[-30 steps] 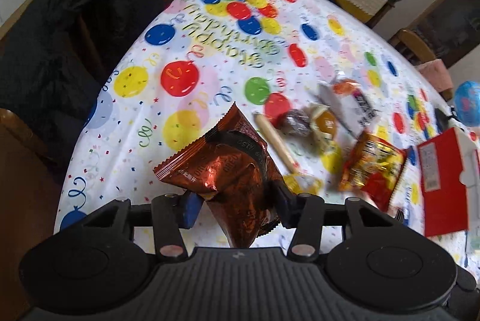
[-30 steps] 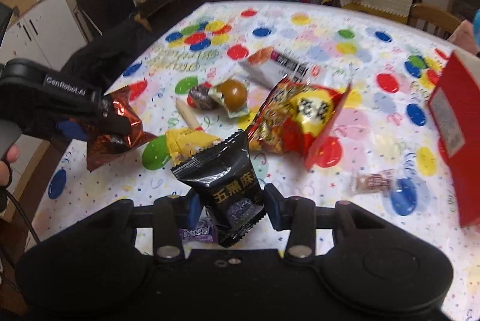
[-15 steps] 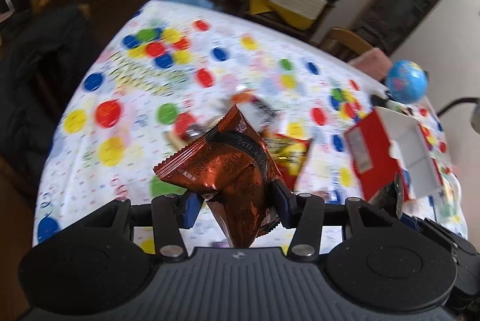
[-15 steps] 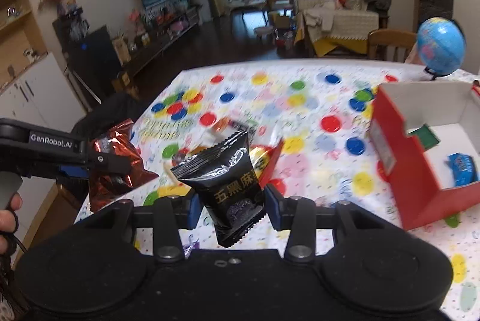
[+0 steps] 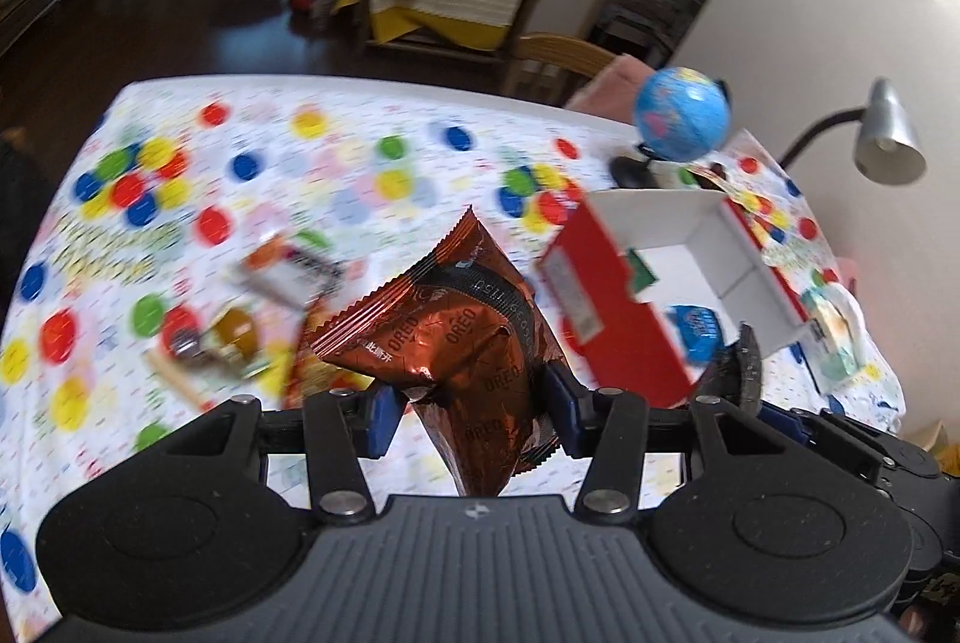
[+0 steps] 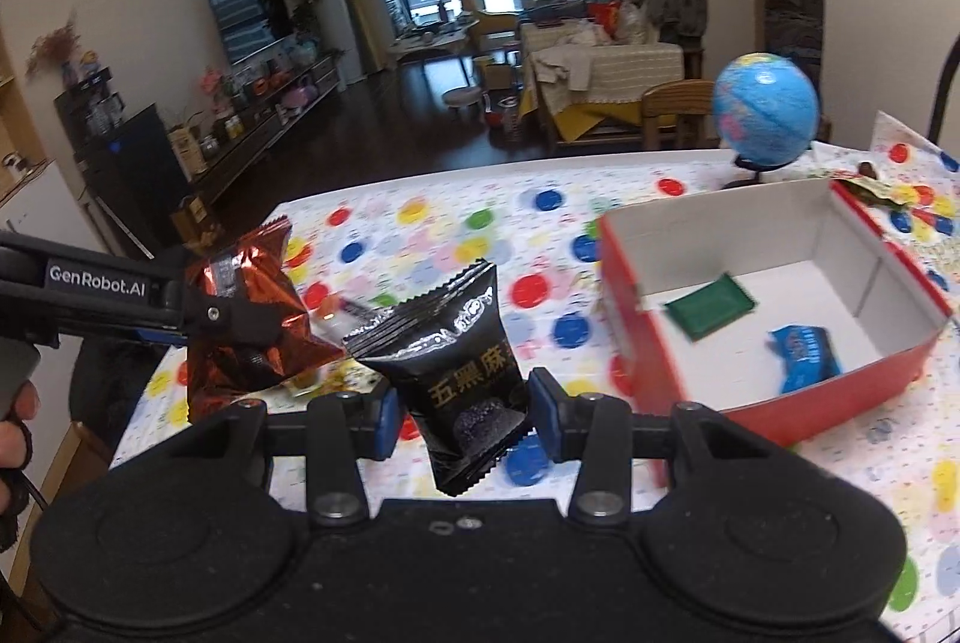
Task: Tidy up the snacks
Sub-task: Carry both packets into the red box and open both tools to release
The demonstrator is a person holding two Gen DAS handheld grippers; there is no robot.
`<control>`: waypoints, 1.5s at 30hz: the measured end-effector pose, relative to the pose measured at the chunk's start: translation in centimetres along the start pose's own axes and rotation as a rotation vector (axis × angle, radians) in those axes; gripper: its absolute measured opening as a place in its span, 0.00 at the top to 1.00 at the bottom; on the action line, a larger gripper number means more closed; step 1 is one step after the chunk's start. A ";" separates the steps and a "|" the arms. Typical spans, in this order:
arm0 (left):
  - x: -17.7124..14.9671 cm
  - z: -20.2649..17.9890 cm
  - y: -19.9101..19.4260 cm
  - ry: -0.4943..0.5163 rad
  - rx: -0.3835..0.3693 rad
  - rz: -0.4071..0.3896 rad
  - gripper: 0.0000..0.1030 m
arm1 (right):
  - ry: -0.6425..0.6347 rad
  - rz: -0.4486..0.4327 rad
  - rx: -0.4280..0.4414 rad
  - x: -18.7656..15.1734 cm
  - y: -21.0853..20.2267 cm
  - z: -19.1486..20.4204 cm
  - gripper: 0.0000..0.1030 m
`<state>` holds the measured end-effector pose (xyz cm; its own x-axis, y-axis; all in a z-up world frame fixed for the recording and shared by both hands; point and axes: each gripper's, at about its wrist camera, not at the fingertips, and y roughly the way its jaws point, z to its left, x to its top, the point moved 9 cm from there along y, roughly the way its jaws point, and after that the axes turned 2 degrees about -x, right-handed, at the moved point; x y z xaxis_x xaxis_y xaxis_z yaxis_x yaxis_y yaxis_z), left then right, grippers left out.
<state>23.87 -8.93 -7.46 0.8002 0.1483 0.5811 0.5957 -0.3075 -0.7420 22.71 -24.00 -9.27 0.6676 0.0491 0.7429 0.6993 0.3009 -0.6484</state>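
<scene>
1. Left gripper [image 5: 471, 412]: fingers clamped on a copper-brown Oreo packet [image 5: 447, 337], carried in the air above the tabletop [image 5: 360, 150]. Pinch sits low on the packet; long axis runs up and away from the fingers, crimped top edge tilted left.
2. Right gripper [image 6: 462, 412]: fingers clamped on a black sesame snack packet [image 6: 456, 361], also airborne. Long axis near upright, leaning slightly right, bottom crimp hanging below the fingers.
3. Key relation: the red cardboard box [image 6: 636, 343], white inside, open top, lies ahead and to the right of both grippers. From the right wrist view its near wall is just past the right fingertip, so the right gripper looks nearer.
4. From the left wrist view the same box [image 5: 606, 307] is right of the Oreo packet, and the right gripper's black packet edge [image 5: 741, 367] pokes in between the left gripper and the box.
5. Judgement: right hand probably drops first; left needs to travel rightward and cross behind or wait.
6. Box already holds a green packet [image 6: 708, 310] and a blue packet [image 6: 804, 355]; plenty of bare white floor left.
7. Loose snacks [image 5: 240, 337] on the tabletop, left of the left gripper, blurred; exact kinds hard to tell.
8. Blue globe [image 6: 765, 108] stands beyond the box's far wall, close to it; a desk lamp [image 5: 888, 138] is over at the right edge.
9. Risk, as a guess: the two grippers are close together and may bump over the box opening.
</scene>
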 end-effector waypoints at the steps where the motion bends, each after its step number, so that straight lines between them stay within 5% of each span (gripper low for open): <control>1: 0.3 -1.0 0.6 0.015 -0.006 0.005 0.52 | 0.004 0.000 -0.007 0.1 0.1 -0.8 0.60; 25: 5.1 -17.5 16.0 0.184 -0.050 0.139 0.52 | 0.065 0.051 -0.142 2.7 3.3 -18.8 0.58; 45: 3.7 -19.1 25.3 0.212 -0.001 0.263 0.53 | 0.058 0.191 -0.171 0.5 8.9 -23.9 0.57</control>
<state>40.58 -34.10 -17.68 0.8943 -0.1349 0.4267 0.3709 -0.3100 -0.8754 35.36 -44.01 -18.69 0.8020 0.0333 0.5964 0.5886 0.1256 -0.7986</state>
